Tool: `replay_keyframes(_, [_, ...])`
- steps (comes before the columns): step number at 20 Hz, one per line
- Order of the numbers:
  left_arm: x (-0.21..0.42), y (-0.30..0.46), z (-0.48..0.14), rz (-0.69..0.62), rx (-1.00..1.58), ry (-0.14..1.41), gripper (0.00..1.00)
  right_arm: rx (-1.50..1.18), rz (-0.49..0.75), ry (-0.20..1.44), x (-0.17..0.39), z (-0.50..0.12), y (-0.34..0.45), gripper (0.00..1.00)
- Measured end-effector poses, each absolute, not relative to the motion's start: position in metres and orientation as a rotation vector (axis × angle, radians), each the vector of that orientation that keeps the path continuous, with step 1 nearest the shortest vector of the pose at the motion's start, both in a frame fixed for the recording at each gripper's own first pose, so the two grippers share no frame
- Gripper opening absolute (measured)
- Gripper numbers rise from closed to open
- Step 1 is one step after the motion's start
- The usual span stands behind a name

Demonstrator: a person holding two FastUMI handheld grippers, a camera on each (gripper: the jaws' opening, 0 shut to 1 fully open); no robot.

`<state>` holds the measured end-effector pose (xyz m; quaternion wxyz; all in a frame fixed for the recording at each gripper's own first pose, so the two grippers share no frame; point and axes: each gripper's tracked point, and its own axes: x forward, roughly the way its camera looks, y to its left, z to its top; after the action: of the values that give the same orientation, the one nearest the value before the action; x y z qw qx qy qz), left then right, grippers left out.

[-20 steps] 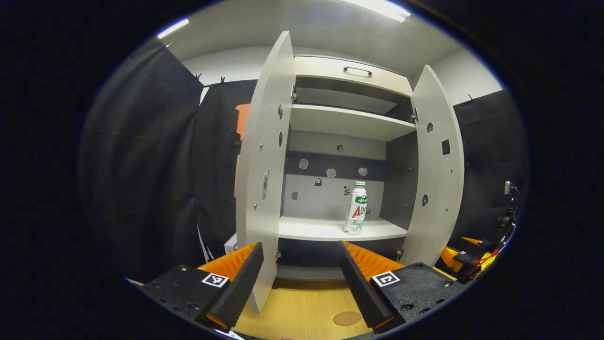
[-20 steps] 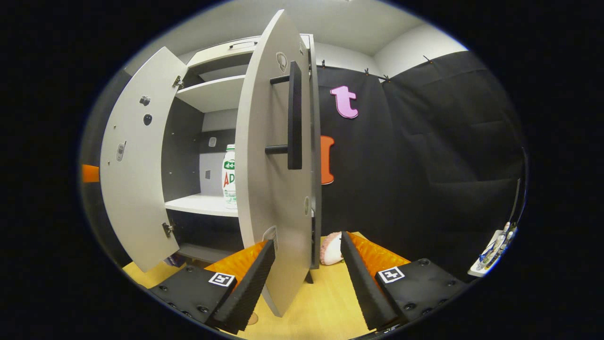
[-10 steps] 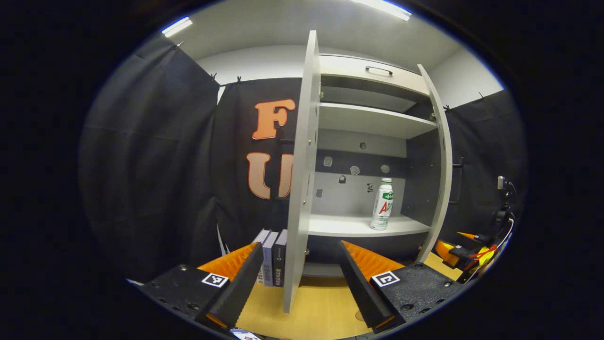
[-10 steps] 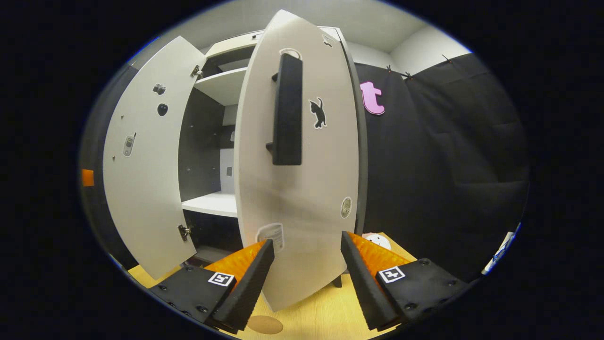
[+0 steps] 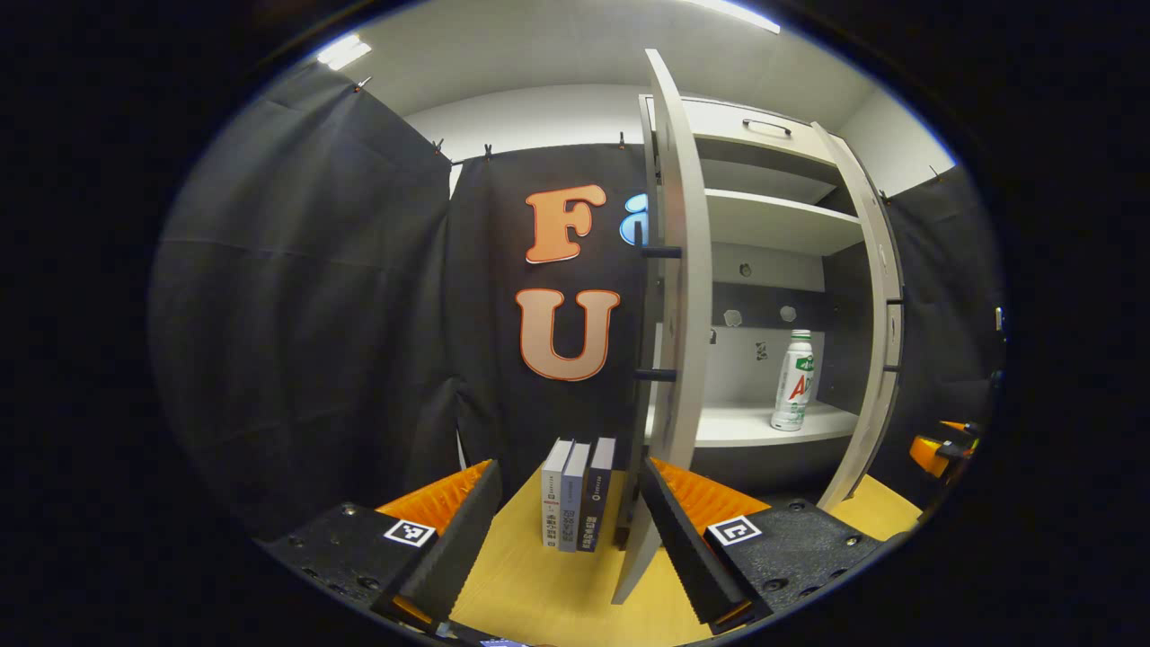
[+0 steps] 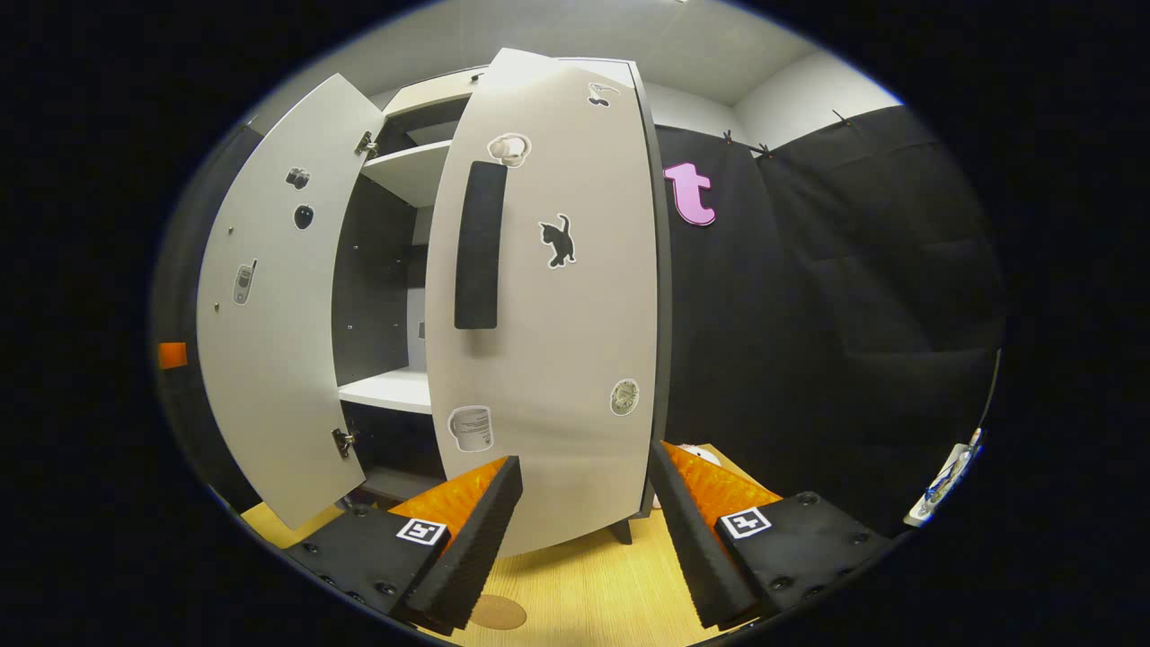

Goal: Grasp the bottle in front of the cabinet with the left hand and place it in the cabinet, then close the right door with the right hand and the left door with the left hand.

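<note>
**Q:** Black cloth hangs behind a pale wooden surface; where does the bottle stand?

**A:** Bottle upright on the lower shelf of the cabinet, ahead and to the right of the left tongs. Judged placed.

**Q:** And the tongs?

**A:** Both pairs wide apart, holding nothing. Left tongs point at the edge of the left door, which rises just beyond the right-hand finger; three books stand between the fingers, farther off. Right tongs face the outer side of the right door, its dark handle above and left of them.

**Q:** Why so?

**A:** Likely each pair is lined up to push its own door; the right door appears part-closed, the left fully open.

**Q:** Anything hidden?

**A:** From the right tongs, the door covers the bottle. Contact between fingers and either door cannot be judged. An orange object at the far right is cut off.
</note>
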<state>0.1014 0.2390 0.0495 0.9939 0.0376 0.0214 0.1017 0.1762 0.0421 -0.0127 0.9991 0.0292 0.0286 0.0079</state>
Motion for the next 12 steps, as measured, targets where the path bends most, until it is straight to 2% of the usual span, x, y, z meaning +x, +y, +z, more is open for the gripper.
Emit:
replay_keyframes(6, [0.147, 0.264, 0.047, 0.213, 0.120, 0.012, 0.95, 0.040, 0.011, 0.057, 0.163, -0.008, 0.037, 0.95])
replay_keyframes(11, [0.172, 0.264, 0.033, 0.209, 0.115, 0.043, 0.93, 0.043, -0.001, 0.059, 0.156, -0.005, 0.029, 0.95])
replay_keyframes(12, [0.175, 0.263, 0.030, 0.205, 0.109, 0.048, 0.95, 0.041, -0.005, 0.060, 0.154, -0.005, 0.027, 0.95])
